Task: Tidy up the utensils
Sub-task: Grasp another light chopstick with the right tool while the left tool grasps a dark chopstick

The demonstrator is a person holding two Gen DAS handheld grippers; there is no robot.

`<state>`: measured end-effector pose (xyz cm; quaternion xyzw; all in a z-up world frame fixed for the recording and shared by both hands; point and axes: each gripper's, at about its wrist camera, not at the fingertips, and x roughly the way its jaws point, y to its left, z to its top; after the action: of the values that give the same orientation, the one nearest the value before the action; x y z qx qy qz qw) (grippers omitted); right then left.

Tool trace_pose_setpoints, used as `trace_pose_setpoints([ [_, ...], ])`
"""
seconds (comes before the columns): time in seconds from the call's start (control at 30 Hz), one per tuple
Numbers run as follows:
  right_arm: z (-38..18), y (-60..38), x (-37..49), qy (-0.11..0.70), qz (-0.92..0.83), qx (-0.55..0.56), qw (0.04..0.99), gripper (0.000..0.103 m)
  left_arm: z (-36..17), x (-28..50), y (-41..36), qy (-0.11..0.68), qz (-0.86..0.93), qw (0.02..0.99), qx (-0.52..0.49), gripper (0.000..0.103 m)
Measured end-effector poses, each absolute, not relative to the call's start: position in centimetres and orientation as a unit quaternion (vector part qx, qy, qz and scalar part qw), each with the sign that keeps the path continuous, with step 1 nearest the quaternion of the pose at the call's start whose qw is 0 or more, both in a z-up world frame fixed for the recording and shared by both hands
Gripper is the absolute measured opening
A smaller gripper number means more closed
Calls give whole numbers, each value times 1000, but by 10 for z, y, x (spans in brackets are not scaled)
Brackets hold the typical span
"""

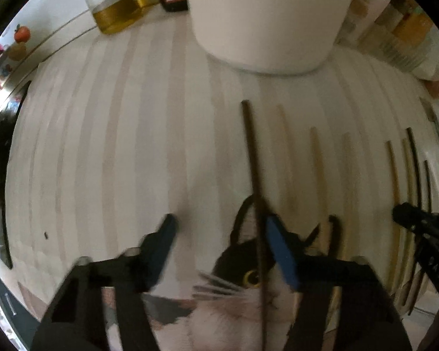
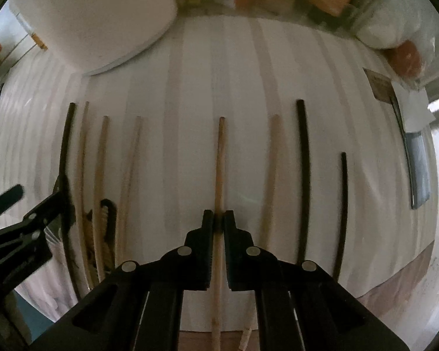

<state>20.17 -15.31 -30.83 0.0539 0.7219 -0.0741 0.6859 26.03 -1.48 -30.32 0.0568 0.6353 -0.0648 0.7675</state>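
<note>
Black left tool, blue pads; black right tool, silver rivets

The left tongs point down at a striped bench with their blue tips apart. A dark chopstick runs between the tips, touching the right one. More chopsticks lie beside it, below a white pot.
</note>
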Motion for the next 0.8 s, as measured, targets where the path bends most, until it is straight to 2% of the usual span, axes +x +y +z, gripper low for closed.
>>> trace_pose_setpoints([
  [0.03,-308,-156,201,722,-74,54,686,7,-302,260,-18,633,-70,769,57,34],
  [0.07,-308,-156,200,722,-73,52,686,7,-301,260,-21,630,-73,770,65,16],
  [0.1,-307,-159,200,723,-73,52,686,7,-300,260,-23,629,-75,770,69,6],
  [0.4,-312,-175,200,745,-48,98,659,7,-300,240,-2,645,-57,757,86,5],
  [0.8,-315,-163,228,772,-38,52,633,7,-303,269,12,652,-65,750,86,5],
])
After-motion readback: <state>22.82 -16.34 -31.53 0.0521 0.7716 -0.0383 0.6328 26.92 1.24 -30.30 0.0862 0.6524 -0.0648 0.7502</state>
